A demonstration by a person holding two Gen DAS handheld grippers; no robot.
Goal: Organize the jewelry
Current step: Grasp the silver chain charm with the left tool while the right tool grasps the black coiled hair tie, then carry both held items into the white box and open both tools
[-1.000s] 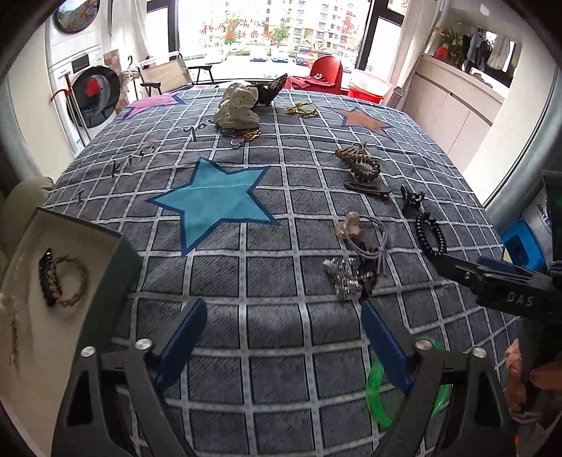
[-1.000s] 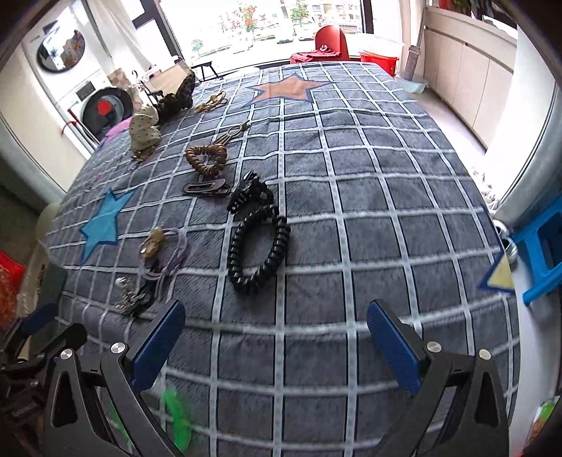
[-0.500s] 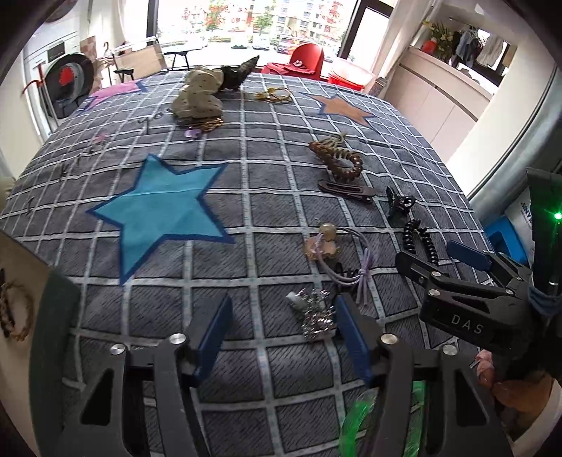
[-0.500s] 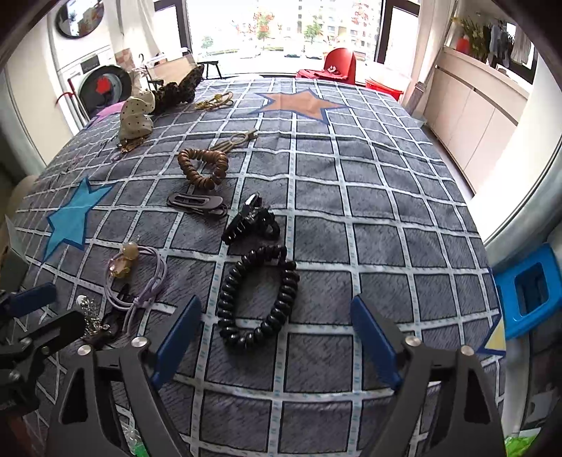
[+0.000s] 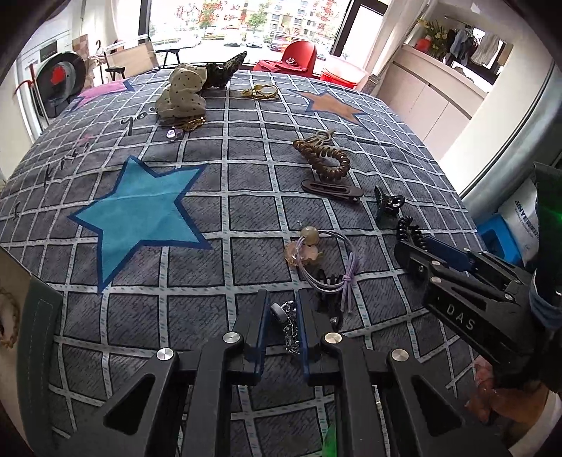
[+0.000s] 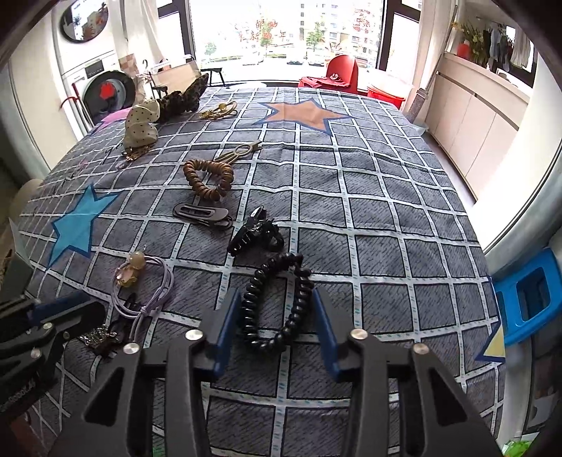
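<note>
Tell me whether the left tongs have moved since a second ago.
Yes. The left tongs went forward and right, away from the blue star, to the silver chain; their jaws have just been closing around it.

We see a grey checked cover with a blue star near left and an orange star far off. Beyond it stand a red chair by the window, a washing machine far left, pale cabinets right, and a blue stool near right.
</note>
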